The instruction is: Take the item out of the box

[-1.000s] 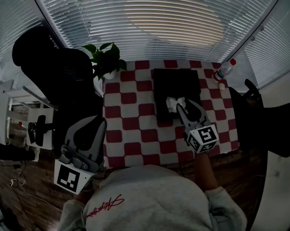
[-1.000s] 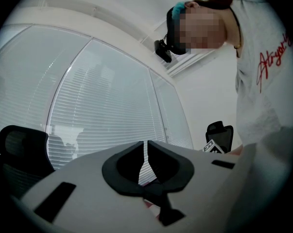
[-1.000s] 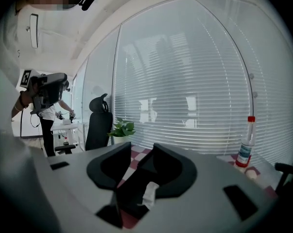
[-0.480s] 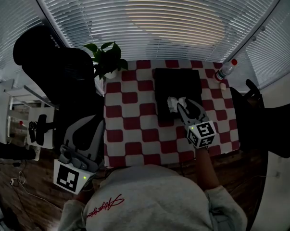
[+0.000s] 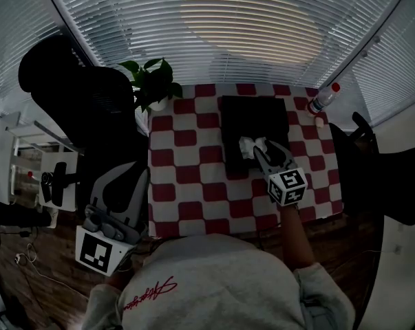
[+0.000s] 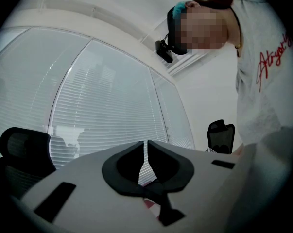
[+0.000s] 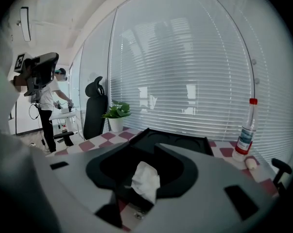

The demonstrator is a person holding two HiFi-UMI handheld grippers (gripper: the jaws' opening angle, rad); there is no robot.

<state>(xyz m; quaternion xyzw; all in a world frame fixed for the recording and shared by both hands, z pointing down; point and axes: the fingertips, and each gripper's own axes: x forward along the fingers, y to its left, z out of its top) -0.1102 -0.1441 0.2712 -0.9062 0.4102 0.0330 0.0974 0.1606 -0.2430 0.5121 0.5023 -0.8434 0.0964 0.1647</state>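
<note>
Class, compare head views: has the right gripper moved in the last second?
Yes: the right gripper crept up-frame toward the black box; its jaws are opening, white tissue between them.

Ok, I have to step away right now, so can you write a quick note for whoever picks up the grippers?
Left gripper: shut, empty, held off the left side of the table.
Right gripper: at the near end of the black box, jaws opening, white tissue between them but not pinched.
Done: the right gripper is lined up on the tissue.
Left: close on the tissue, lift it out of the box, set it on the table.
</note>
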